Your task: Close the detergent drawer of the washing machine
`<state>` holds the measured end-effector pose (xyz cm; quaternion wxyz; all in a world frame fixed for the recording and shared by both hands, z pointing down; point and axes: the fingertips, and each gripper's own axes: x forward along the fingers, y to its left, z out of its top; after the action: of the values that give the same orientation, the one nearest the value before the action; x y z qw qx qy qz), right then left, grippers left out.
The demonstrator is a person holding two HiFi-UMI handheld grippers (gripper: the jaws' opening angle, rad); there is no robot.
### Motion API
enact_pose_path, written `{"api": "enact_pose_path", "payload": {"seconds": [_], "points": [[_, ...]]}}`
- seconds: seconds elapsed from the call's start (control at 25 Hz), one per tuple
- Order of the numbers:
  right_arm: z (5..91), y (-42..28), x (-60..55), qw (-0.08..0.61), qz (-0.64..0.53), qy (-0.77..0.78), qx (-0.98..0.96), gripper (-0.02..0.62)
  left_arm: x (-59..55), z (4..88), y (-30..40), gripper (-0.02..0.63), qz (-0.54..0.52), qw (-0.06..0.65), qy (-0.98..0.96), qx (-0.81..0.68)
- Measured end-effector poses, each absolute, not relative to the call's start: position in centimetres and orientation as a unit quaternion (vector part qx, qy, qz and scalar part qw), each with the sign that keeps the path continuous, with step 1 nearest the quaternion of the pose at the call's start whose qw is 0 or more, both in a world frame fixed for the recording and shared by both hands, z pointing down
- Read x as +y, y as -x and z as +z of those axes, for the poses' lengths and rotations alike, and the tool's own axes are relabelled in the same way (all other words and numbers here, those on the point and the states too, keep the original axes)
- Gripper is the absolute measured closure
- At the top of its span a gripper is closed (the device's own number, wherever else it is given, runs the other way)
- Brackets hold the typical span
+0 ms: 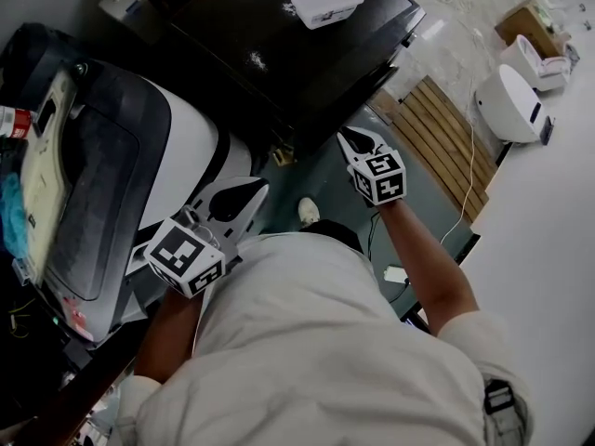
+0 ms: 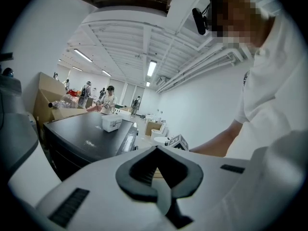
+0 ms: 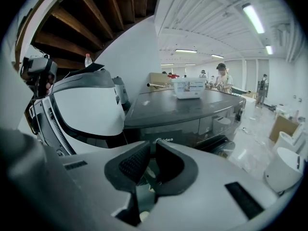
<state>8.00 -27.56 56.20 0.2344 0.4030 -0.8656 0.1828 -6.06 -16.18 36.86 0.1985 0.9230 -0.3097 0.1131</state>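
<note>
The dark front-loading washing machine (image 1: 307,54) stands ahead of me; its badged front and control panel (image 3: 219,121) show in the right gripper view. A lighter drawer front (image 3: 225,121) sits in that panel, and I cannot tell how far out it stands. My left gripper (image 1: 244,193) hangs low at my left, shut and empty, well short of the machine (image 2: 82,138). My right gripper (image 1: 353,139) is raised in front of the machine's lower front, apart from it, jaws closed on nothing. The left gripper's (image 2: 156,148) and right gripper's (image 3: 149,144) pads meet at the tips.
A white lidded box (image 1: 326,4) lies on the washing machine's top. A white and black top-loading machine (image 1: 139,156) stands close at my left. To the right are a wooden slatted platform (image 1: 446,137), a floor cable and white appliances (image 1: 509,103). People stand far off.
</note>
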Motion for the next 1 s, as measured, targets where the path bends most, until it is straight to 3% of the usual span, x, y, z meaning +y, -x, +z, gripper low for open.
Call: {"api": "enact_pose_path", "payload": {"seconds": [1.0], "points": [[45.8, -7.4, -13.6, 0.148, 0.174, -0.509, -0.83, 0.554, -8.8, 35.8, 6.4, 0.611, 0.119, 0.173, -0.959, -0.193]]}}
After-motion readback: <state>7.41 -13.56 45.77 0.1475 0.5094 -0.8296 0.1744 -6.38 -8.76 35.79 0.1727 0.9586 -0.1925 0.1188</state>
